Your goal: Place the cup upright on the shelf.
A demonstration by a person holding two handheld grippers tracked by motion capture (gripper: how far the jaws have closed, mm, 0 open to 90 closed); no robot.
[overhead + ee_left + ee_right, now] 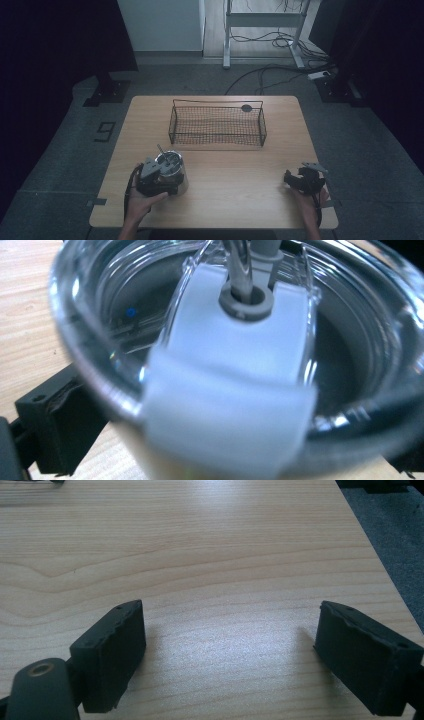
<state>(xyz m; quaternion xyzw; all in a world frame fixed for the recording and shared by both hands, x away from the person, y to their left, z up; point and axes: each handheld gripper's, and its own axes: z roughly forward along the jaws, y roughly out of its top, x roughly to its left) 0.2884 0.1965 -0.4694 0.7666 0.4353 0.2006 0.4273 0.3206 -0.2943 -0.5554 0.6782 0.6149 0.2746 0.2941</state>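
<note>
Slippage threatens: left gripper point(161, 181) clasps the steel tumbler with clear lid and straw point(171, 167) near the tabletop's point(235, 175) front-left corner; smooth walls could slide. Right gripper point(230, 655) gapes empty.

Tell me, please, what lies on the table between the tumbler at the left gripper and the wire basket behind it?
Nothing: in the high view the wood between the tumbler and the wire basket is bare table.

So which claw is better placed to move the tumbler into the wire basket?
Left. The left claw is already at the tumbler, whose clear lid sits between its jaws. The right claw rests open on bare table, far from it.
</note>
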